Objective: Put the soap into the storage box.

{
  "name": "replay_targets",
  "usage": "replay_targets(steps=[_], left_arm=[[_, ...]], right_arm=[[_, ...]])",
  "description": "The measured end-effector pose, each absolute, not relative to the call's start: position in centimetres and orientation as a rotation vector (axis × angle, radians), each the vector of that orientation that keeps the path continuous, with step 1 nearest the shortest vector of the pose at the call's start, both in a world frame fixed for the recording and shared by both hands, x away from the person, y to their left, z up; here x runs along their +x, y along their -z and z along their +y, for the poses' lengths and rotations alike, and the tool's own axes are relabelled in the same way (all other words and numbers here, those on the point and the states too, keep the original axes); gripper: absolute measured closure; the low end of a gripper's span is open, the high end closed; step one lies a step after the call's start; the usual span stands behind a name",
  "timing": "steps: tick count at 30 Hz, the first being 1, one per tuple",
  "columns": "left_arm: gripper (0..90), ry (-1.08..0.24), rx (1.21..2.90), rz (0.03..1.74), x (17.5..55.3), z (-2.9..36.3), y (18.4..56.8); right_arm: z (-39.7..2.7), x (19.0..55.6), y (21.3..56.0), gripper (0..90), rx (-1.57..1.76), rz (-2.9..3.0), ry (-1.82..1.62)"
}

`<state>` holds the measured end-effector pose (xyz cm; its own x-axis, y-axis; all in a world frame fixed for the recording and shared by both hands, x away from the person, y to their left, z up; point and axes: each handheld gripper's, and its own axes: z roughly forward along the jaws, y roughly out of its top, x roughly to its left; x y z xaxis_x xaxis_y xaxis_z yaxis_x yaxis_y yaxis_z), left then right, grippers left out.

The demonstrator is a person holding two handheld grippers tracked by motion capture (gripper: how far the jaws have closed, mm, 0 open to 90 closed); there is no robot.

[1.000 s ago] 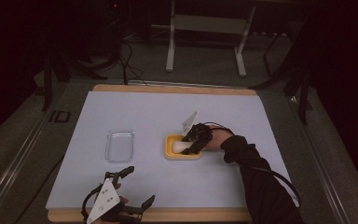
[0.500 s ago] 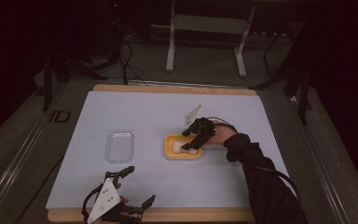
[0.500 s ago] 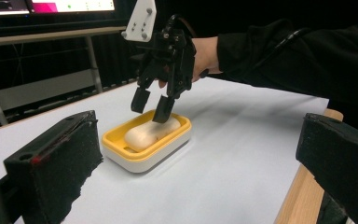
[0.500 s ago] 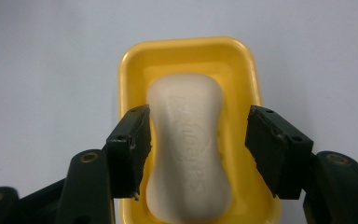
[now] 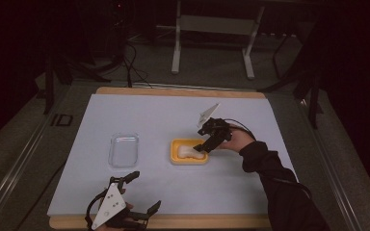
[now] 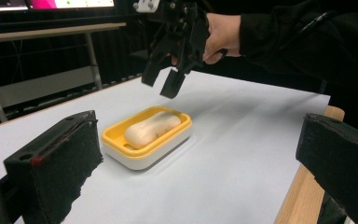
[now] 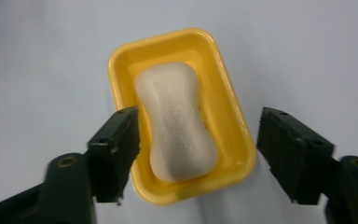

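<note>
Soap sits in the yellow dish, mid-table. My right gripper has lifted off it since 1 s ago, jaws wide, empty. I read that as placement done. Left gripper idles at near edge, open, holding nothing.

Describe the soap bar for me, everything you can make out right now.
The soap bar is off-white, smooth and waxy-looking, oblong with rounded ends and a slight waist, and faint embossed lettering on top that is too soft to read. It looks whole and dry. It lies flat, lengthwise in the yellow soap dish, touching only the dish. The dish sits on the white table cover, right of centre. The right gripper hangs open above it, fingers either side, not touching.
</note>
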<state>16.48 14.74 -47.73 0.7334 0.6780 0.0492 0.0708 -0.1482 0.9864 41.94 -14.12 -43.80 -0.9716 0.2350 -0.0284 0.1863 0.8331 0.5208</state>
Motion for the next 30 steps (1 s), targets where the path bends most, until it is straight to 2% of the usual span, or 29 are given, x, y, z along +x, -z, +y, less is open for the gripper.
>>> replay_targets(steps=[5, 20, 30], left_arm=[[0.0, -0.591, 1.658, 0.607, 16.5, 14.7, 47.7], [0.0, -0.588, 1.661, 0.609, 16.5, 14.7, 47.7], [0.0, -0.581, 1.665, 0.61, 16.6, 14.6, 47.8]], right_arm=[[-15.0, 41.7, 43.1, 14.1, 0.448, 2.908, -0.844], [-18.8, 41.0, 42.9, 13.8, 0.743, 2.757, -0.922], [-20.9, 39.0, 43.2, 13.6, 0.832, 2.653, -0.936]])
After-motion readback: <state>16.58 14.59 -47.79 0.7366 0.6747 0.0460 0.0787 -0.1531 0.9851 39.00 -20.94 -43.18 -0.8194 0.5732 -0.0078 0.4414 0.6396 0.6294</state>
